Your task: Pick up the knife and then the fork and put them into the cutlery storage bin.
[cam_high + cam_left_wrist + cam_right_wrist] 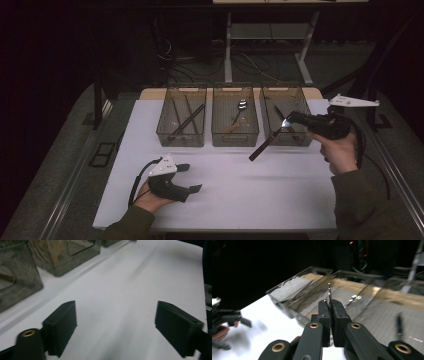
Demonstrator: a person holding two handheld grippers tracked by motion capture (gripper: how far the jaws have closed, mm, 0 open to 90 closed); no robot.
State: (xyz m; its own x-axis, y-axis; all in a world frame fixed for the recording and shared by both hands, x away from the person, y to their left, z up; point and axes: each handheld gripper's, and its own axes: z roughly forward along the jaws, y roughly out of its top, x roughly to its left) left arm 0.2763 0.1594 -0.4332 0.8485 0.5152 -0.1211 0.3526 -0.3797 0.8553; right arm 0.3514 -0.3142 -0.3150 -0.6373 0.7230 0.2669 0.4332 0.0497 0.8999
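Note:
My right gripper (292,119) hovers over the front of the right-hand mesh basket (300,141), shut on a fork (267,142) whose brown handle slants down and left toward the table. In the right gripper view the jaws (329,307) are pressed together on the fork, and its metal tines (329,293) stick up above them. My left gripper (192,178) is low over the white tabletop (250,195) near the front left, open. Between its two pads (62,325) there is only bare white surface.
Three mesh baskets stand in a row at the back. The left basket (180,141) holds dark sticks (187,120), the middle basket (235,142) a spoon (241,107). Dark floor, cables and a desk frame (228,45) lie beyond.

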